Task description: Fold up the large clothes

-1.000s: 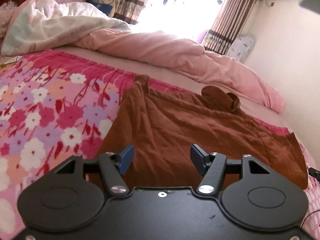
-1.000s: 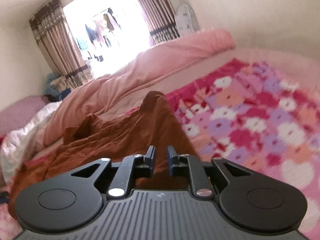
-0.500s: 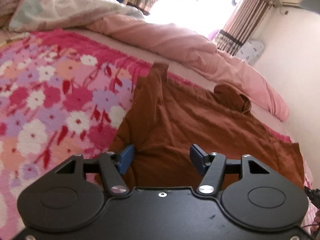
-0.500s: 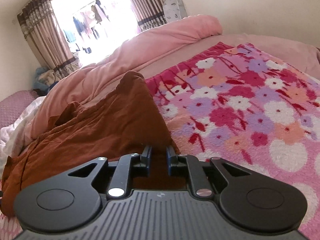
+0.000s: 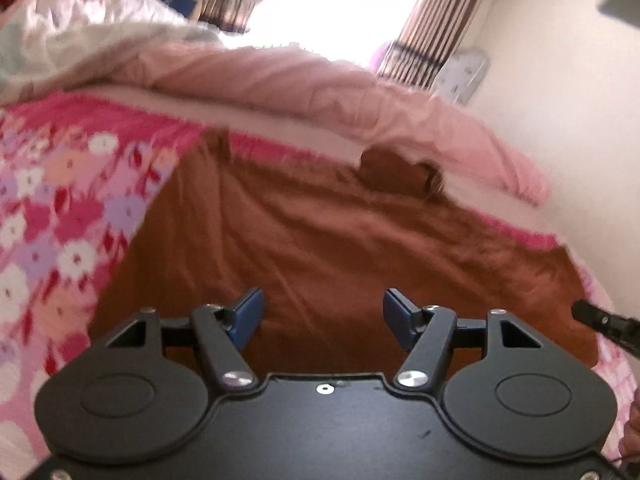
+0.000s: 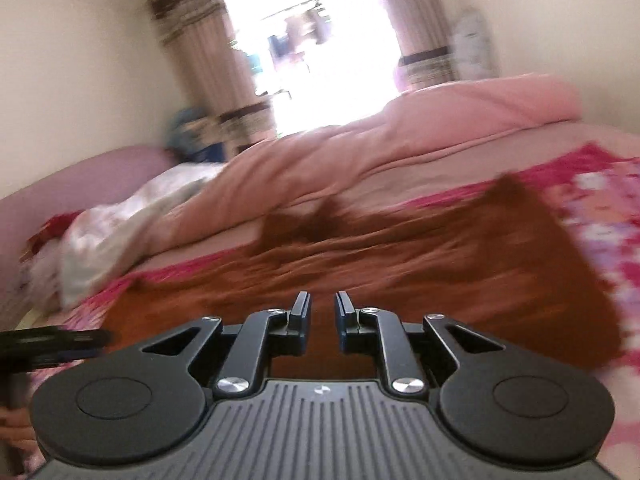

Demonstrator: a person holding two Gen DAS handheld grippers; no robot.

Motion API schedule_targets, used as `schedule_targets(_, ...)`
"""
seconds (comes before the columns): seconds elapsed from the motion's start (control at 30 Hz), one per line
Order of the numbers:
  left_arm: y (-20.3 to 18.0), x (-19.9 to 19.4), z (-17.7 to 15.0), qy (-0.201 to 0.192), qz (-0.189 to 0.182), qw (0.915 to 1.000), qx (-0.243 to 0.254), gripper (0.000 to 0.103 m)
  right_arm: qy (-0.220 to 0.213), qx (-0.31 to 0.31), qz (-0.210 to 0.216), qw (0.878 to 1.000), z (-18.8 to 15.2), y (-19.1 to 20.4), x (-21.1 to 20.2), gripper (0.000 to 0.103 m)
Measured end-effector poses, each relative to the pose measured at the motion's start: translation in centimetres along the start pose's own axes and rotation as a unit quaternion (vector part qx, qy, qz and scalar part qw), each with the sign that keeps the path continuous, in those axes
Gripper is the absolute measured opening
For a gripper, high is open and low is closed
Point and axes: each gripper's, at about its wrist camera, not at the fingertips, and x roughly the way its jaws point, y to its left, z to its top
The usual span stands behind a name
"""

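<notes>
A large brown garment (image 5: 340,240) lies spread flat on the floral blanket on the bed; it also shows, blurred, in the right wrist view (image 6: 420,260). My left gripper (image 5: 323,312) is open and empty, hovering over the garment's near edge. My right gripper (image 6: 322,316) has its jaws a narrow gap apart with nothing between them, over the garment's near edge. The tip of the right gripper (image 5: 600,320) shows at the right edge of the left wrist view, and the left gripper (image 6: 48,344) at the left edge of the right wrist view.
A pink and red floral blanket (image 5: 52,216) covers the bed. A rumpled pink duvet (image 5: 320,92) lies along the far side, with a white quilt (image 5: 80,44) at the back left. A wall (image 5: 580,140) runs close on the right; curtains and a bright window stand behind.
The right gripper has swung left, so the garment now fills its view, and its jaws have parted slightly. The left gripper has shifted right over the garment and stays open.
</notes>
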Motion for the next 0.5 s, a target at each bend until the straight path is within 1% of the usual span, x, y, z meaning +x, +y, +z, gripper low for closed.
schedule_targets(0.07, 0.2, 0.9, -0.8, 0.009, 0.002, 1.0, -0.001, 0.066, 0.015, -0.01, 0.009, 1.0, -0.7, 2.2, 1.3, 0.019)
schedule_targets(0.13, 0.6, 1.3, -1.2, 0.012, -0.002, 0.9999, -0.006, 0.067, 0.034, -0.016, 0.011, 0.999, -1.4, 3.5, 2.7, 0.019)
schedule_targets(0.2, 0.6, 1.2, -1.2, 0.01, -0.004, 0.9999, -0.005, 0.068, 0.053, -0.017, 0.001, 0.998, -2.2, 4.0, 4.1, 0.019)
schedule_targets(0.3, 0.6, 1.1, -1.0, 0.013, -0.006, 0.9999, -0.004, 0.068, 0.068, -0.013, -0.021, 0.997, -3.3, 3.9, 5.3, 0.019)
schedule_targets(0.4, 0.2, 0.1, -0.8, 0.007, -0.003, 1.0, 0.004, 0.068, 0.075, 0.004, -0.021, 0.997, -3.4, 3.7, 5.1, 0.019)
schedule_targets(0.5, -0.1, -1.7, -0.6, -0.008, 0.002, 0.9998, 0.015, 0.072, 0.061, -0.01, -0.028, 0.998, -2.7, 4.8, 3.4, 0.021)
